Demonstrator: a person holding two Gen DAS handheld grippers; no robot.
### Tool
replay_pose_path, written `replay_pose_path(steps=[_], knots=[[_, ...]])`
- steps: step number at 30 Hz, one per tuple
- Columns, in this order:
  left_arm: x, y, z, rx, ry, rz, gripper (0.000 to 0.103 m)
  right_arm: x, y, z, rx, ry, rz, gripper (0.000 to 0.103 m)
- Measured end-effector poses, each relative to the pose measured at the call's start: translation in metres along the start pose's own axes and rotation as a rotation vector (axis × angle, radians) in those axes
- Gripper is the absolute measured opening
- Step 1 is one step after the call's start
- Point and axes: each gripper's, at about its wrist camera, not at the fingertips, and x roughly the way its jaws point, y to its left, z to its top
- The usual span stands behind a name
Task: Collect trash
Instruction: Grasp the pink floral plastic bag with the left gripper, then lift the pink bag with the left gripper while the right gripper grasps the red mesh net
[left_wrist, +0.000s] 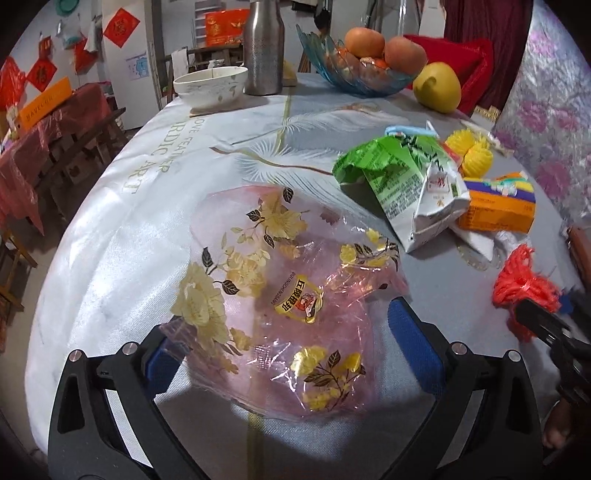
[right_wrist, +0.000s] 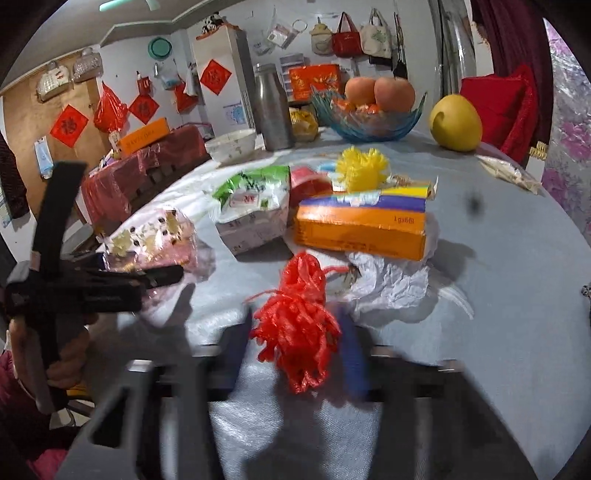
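Observation:
A pink see-through plastic bag (left_wrist: 280, 295) printed with yellow flowers lies on the table between the fingers of my left gripper (left_wrist: 288, 350), which is open around it. It also shows in the right wrist view (right_wrist: 155, 236). My right gripper (right_wrist: 295, 350) is closed on a red plastic net (right_wrist: 299, 325), seen blurred; the net also shows in the left wrist view (left_wrist: 524, 288). Behind lie a green and white crumpled packet (left_wrist: 402, 184), an orange box (right_wrist: 362, 229), a yellow net (right_wrist: 364, 162) and crumpled white paper (right_wrist: 391, 284).
At the far side of the table (left_wrist: 110, 229) stand a white bowl (left_wrist: 210, 86), a steel bottle (left_wrist: 264, 48), a blue glass fruit bowl (left_wrist: 354, 74) and a yellow pomelo (left_wrist: 437, 86). A flowered curtain (left_wrist: 546, 122) hangs on the right.

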Motion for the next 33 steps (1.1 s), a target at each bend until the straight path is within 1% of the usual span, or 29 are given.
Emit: replay_pose_path(steps=[1, 3, 5, 8, 13, 17, 19, 24, 29, 31, 33], knots=[[-0.002, 0.003, 0.0, -0.019, -0.01, -0.013, 0.096, -0.001, -0.002, 0.0, 0.013, -0.005, 0.01, 0.029], [-0.006, 0.007, 0.0, -0.048, -0.037, -0.034, 0.086, -0.005, -0.006, 0.0, 0.034, -0.023, 0.025, 0.029], [-0.008, 0.006, -0.001, -0.04, -0.053, -0.059, 0.061, -0.01, -0.006, 0.002, 0.038, -0.038, 0.035, 0.029], [-0.016, 0.002, -0.001, -0.023, -0.079, -0.089, 0.053, -0.014, -0.003, 0.004, 0.028, -0.052, 0.044, 0.029], [-0.042, 0.0, 0.001, -0.003, -0.149, -0.117, 0.051, -0.018, 0.0, 0.005, 0.022, -0.06, 0.059, 0.029], [-0.074, 0.013, 0.006, -0.012, -0.206, -0.107, 0.051, -0.027, -0.001, 0.008, 0.032, -0.084, 0.09, 0.029], [-0.089, 0.022, 0.008, -0.015, -0.229, -0.093, 0.051, -0.032, -0.001, 0.01, 0.035, -0.093, 0.108, 0.029], [-0.122, 0.054, 0.006, -0.042, -0.277, -0.037, 0.051, -0.035, 0.006, 0.015, 0.021, -0.103, 0.121, 0.029], [-0.144, 0.092, -0.005, -0.089, -0.286, 0.022, 0.051, -0.04, 0.019, 0.021, -0.001, -0.112, 0.138, 0.029], [-0.153, 0.109, -0.01, -0.114, -0.283, 0.039, 0.051, -0.042, 0.024, 0.025, -0.007, -0.115, 0.156, 0.029], [-0.162, 0.125, -0.016, -0.132, -0.278, 0.075, 0.051, -0.043, 0.031, 0.03, -0.015, -0.114, 0.178, 0.029]])
